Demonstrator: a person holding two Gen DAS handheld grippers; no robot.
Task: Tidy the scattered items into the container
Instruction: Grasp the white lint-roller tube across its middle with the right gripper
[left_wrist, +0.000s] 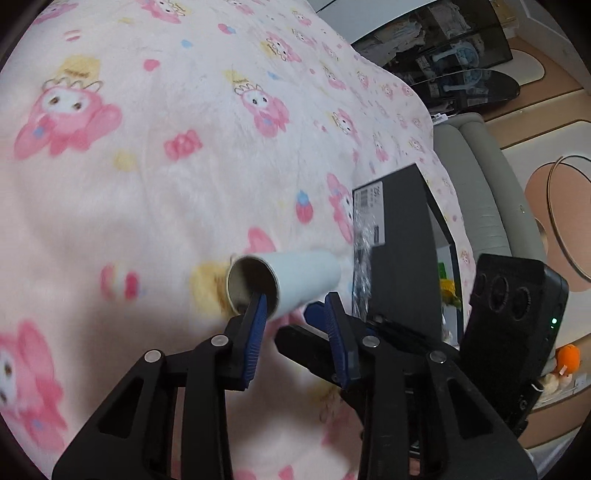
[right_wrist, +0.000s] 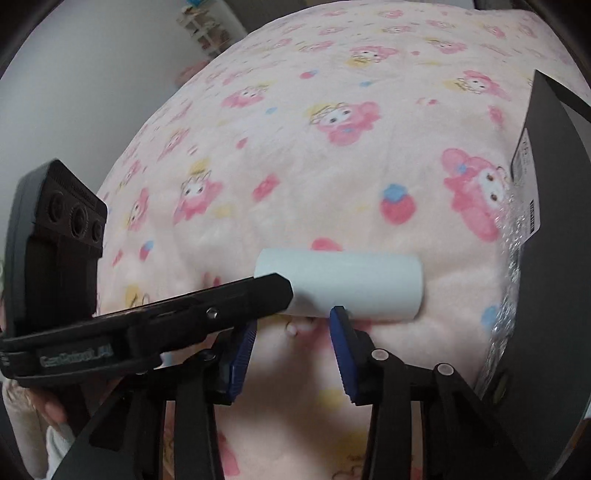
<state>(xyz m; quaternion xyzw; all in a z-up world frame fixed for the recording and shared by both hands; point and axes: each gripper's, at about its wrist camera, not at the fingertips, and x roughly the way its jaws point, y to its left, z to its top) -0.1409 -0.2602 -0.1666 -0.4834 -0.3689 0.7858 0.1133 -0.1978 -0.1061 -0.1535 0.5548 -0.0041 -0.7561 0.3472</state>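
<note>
A white paper roll (left_wrist: 295, 273) with a cardboard core lies on its side on the pink cartoon blanket (left_wrist: 166, 184). My left gripper (left_wrist: 295, 301) has one blue pad inside the roll's open mouth and the other outside, under its wall. A gap shows, so it is open. In the right wrist view the roll (right_wrist: 351, 284) lies crosswise just beyond my right gripper (right_wrist: 293, 325), which is open with nothing between its pads. One right fingertip (right_wrist: 338, 314) reaches the roll's near edge. The black box (left_wrist: 399, 229) stands to the right, small coloured items inside.
Shiny bubble wrap (right_wrist: 513, 258) clings to the near side of the black box (right_wrist: 546, 221). A grey upholstered seat (left_wrist: 476, 177) and a dark glass cabinet (left_wrist: 461, 55) lie beyond the bed. A person's hand (right_wrist: 48, 406) holds the left gripper's body at the lower left.
</note>
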